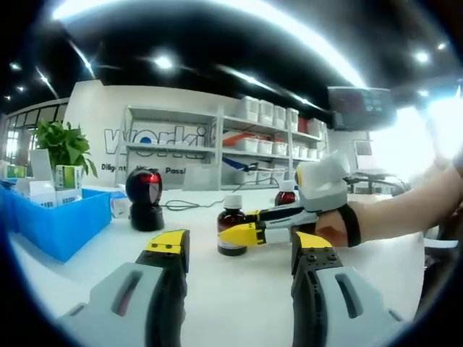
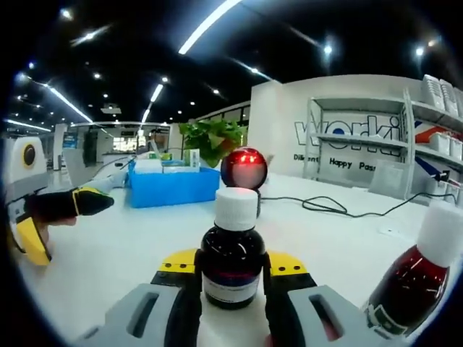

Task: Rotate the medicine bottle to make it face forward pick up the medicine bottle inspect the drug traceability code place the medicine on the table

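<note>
The right gripper [image 2: 230,289] pinches the bottle [image 2: 231,249], which seems to stand on the table [image 2: 116,253] before the scanner [image 2: 244,170], so lifting, code check and set-down remain, while the left gripper [image 1: 239,253] hangs spread and empty.

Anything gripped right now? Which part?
The right gripper has its jaws closed on the medicine bottle's lower body, bottle upright on the table. The left gripper holds nothing.
</note>
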`<state>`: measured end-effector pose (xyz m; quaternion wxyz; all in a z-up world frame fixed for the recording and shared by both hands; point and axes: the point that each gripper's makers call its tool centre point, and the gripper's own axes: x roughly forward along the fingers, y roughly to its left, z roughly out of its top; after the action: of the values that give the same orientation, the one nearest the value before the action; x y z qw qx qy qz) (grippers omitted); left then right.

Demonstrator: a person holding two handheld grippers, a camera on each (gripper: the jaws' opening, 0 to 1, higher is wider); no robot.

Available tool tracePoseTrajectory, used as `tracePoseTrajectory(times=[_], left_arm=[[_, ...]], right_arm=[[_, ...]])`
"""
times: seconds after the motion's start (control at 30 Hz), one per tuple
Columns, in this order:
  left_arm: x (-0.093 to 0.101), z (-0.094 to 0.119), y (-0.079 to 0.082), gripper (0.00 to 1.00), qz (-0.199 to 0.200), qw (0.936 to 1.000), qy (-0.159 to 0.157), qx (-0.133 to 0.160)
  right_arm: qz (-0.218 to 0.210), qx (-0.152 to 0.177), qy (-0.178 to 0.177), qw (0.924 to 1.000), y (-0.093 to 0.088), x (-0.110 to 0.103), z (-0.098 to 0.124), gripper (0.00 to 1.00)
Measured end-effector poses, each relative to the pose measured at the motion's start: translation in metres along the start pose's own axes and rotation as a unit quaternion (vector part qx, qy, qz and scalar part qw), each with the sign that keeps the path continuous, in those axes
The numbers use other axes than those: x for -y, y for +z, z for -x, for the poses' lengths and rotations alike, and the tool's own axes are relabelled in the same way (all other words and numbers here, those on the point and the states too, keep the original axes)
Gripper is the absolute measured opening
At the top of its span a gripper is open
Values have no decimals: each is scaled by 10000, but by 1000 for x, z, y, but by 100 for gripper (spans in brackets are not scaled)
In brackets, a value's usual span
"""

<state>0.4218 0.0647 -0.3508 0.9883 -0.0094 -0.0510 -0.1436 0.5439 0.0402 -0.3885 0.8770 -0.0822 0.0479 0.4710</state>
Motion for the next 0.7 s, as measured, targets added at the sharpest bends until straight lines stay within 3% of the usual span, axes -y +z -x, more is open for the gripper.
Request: tracePoseTrajectory(times=[0.7], left_arm=[[-1,1,0,48,-150,9999,64,10]], right_arm=[[-317,-167,-1121,9930,-2,10,2,28]])
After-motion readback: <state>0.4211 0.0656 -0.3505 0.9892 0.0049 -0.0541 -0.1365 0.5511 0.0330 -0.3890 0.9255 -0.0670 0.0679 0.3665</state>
